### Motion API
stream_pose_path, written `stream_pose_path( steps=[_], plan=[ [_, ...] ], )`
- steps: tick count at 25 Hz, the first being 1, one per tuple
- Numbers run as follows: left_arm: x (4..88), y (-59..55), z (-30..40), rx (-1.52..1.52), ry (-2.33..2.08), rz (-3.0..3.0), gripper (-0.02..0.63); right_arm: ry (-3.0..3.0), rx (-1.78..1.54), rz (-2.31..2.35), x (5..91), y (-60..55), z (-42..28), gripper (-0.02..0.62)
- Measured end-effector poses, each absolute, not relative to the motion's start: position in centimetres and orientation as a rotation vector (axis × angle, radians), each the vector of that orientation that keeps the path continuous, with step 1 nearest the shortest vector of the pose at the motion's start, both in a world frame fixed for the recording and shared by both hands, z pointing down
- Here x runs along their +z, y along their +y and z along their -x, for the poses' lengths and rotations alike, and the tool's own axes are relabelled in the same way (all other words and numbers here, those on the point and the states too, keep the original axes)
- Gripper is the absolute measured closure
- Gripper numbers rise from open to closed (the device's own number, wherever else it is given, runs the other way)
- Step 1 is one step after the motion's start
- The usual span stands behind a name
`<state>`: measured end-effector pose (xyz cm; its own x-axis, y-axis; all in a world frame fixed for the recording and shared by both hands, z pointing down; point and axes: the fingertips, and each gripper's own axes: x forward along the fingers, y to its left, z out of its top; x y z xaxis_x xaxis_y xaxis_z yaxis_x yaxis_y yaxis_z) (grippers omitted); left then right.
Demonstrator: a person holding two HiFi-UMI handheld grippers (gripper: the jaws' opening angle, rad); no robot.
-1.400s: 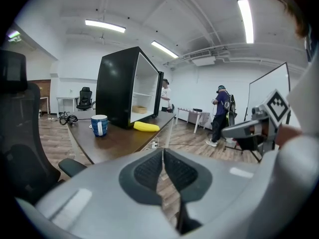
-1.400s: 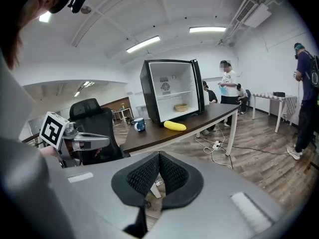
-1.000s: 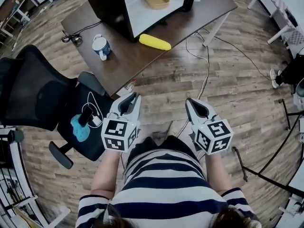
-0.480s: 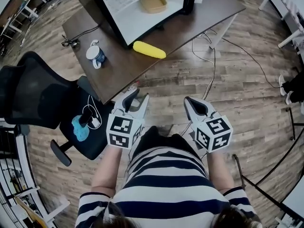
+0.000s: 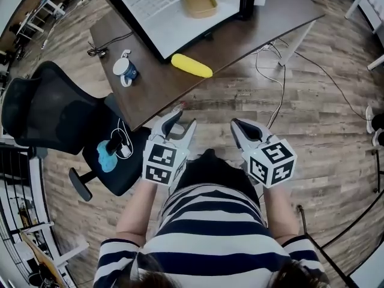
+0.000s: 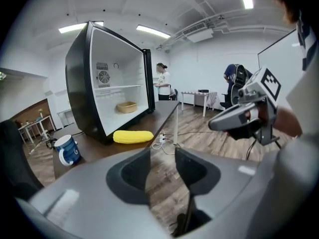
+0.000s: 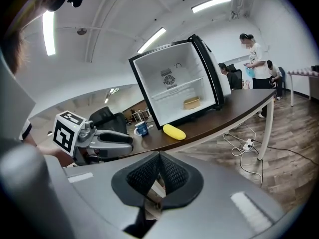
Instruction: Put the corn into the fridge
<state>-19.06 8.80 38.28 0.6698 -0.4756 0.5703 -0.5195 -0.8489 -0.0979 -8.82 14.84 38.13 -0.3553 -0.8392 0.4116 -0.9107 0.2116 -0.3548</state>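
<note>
The yellow corn (image 5: 191, 65) lies on the brown table (image 5: 252, 26), in front of the open black fridge (image 5: 174, 17). It shows too in the left gripper view as the corn (image 6: 133, 136) and in the right gripper view as the corn (image 7: 174, 131). A tan basket (image 5: 200, 3) sits inside the fridge. My left gripper (image 5: 183, 120) is held over the floor short of the table, open and empty. My right gripper (image 5: 237, 125) is beside it, shut on nothing. Both are well apart from the corn.
A blue and white mug (image 5: 127, 69) stands on the table left of the corn. A black office chair (image 5: 54, 116) with a blue item on its seat stands at the left. Cables (image 5: 277, 53) trail over the wooden floor under the table's right end. People stand far back in the room.
Both grippers have edged slightly forward toward the table. The left gripper's jaws look a little wider apart. The corn has not moved on the table.
</note>
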Motion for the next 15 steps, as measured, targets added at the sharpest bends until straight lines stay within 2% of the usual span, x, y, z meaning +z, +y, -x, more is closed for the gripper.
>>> stream_pose_path(
  steps=[15],
  plan=[
    [39.1,-0.3,16.2,1.219,-0.721,-2.956,0.606,-2.258,0.942,-1.738,40.4,10.8,6.4,0.601]
  ],
)
